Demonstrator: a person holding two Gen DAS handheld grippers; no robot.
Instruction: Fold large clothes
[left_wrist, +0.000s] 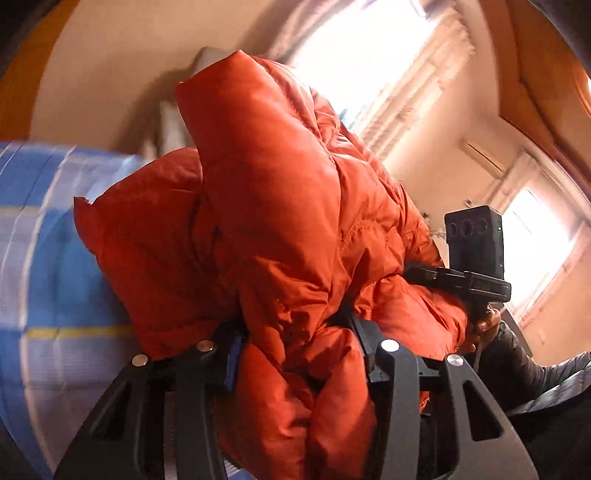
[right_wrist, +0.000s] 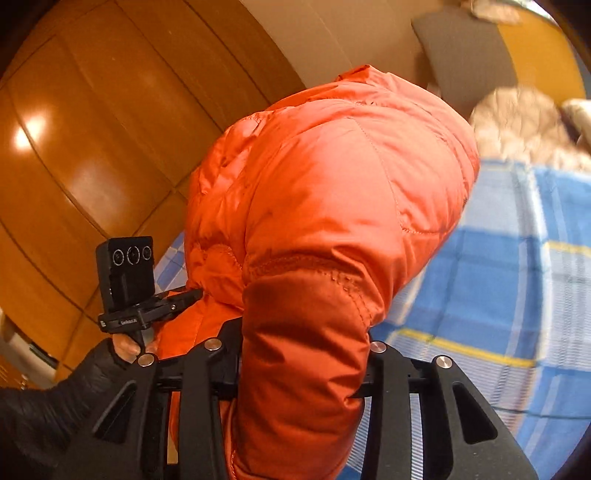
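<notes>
An orange puffer jacket (left_wrist: 280, 221) fills both views, bunched and lifted off the blue checked bedspread (left_wrist: 44, 258). My left gripper (left_wrist: 299, 350) is shut on a thick fold of the jacket; its fingertips are buried in the fabric. My right gripper (right_wrist: 303, 350) is shut on another padded fold of the jacket (right_wrist: 332, 192). Each gripper shows in the other's view: the right one at the jacket's right side (left_wrist: 476, 258), the left one at its left side (right_wrist: 129, 280), each held by a hand in a dark sleeve.
The bedspread (right_wrist: 498, 295) lies below and to the right. A pale fluffy garment (right_wrist: 524, 125) and a grey pillow (right_wrist: 465, 51) lie at the bed's far end. Wooden wardrobe panels (right_wrist: 92, 147) stand left. Bright windows (left_wrist: 369, 55) are behind the jacket.
</notes>
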